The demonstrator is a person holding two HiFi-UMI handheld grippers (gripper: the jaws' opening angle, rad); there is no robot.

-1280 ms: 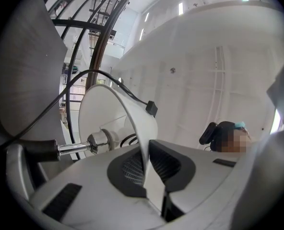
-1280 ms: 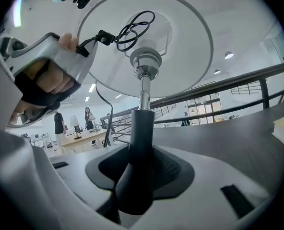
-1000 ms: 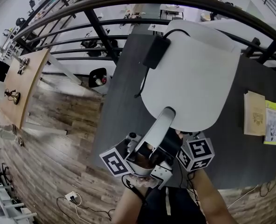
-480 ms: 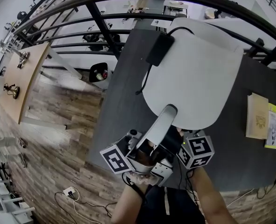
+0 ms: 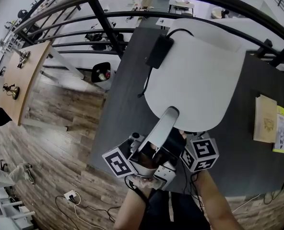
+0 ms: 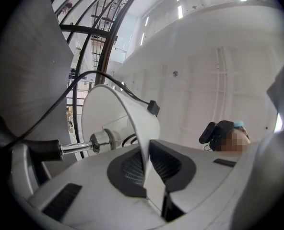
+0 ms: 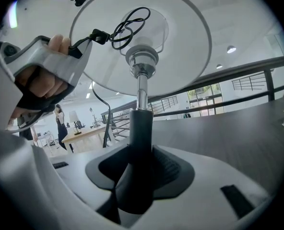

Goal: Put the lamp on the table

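Here's the lamp [image 5: 195, 75], its wide white shade seen from above, hanging over the dark grey table [image 5: 127, 114] and covering much of the middle. A black cord [image 5: 146, 84] with a black block [image 5: 159, 51] on it sits at the shade's far left edge. Underneath, a chrome stem [image 7: 141, 92] runs down from the shade's hub into a black sleeve [image 7: 138, 138]; that sleeve is clamped in the right gripper [image 7: 137, 176], and the left gripper [image 6: 149, 174] pinches the shade's thin rim.
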